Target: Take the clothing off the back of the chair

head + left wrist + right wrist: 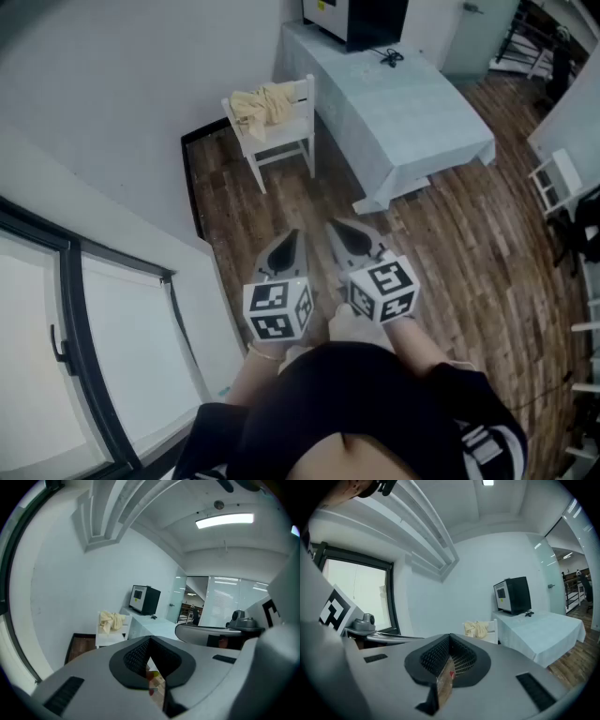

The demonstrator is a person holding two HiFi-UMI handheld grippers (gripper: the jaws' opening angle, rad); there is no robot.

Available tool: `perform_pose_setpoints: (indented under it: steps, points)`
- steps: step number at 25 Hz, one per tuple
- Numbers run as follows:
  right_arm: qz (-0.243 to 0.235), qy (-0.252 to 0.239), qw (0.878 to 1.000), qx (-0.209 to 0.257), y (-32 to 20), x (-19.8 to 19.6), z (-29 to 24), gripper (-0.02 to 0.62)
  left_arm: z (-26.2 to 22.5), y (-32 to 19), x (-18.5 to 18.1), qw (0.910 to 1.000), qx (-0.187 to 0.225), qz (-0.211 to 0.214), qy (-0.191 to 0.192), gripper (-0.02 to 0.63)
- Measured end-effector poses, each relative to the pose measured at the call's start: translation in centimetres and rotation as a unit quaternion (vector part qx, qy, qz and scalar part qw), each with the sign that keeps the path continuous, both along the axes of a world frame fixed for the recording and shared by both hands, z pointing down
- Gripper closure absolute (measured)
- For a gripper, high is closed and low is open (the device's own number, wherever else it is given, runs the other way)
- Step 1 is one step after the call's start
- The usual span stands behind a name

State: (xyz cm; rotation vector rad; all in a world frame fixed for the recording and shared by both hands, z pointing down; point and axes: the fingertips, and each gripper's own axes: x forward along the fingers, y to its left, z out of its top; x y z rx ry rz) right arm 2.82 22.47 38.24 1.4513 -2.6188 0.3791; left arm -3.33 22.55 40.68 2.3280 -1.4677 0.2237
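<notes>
Left hand-held gripper [290, 237] and right hand-held gripper [343, 232] both shut on nothing, well apart from the chair [282, 142]; reach the clothing [263, 105] unopened and they'll likely just knock it to the floor.

There is one chair [281, 142] and one piece of clothing [262, 105]. There is one table [422, 117], and on it one black box [364, 19] and one small cable [392, 56]. There are two grippers, the left gripper [289, 240] and the right gripper [339, 231]. Each carries one marker cube, so there are two, the left cube [277, 309] and the right cube [384, 289]. One window [122, 356] is in view.
</notes>
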Motion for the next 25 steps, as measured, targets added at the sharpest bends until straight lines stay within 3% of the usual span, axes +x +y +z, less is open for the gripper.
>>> perform_pose_setpoints:
  steps: [10, 25]
  points:
    - [-0.003, -0.003, 1.0, 0.013, 0.4, -0.9, -0.9, 0.583, -0.3, 0.3, -1.8, 0.9999, -0.001, -0.012, 0.006, 0.607]
    - [-0.029, -0.015, 0.999, 0.005, -3.6, 2.1, -0.2, 0.583, 0.8, -4.0, 1.0, 0.9994, 0.001, -0.034, 0.002, 0.607]
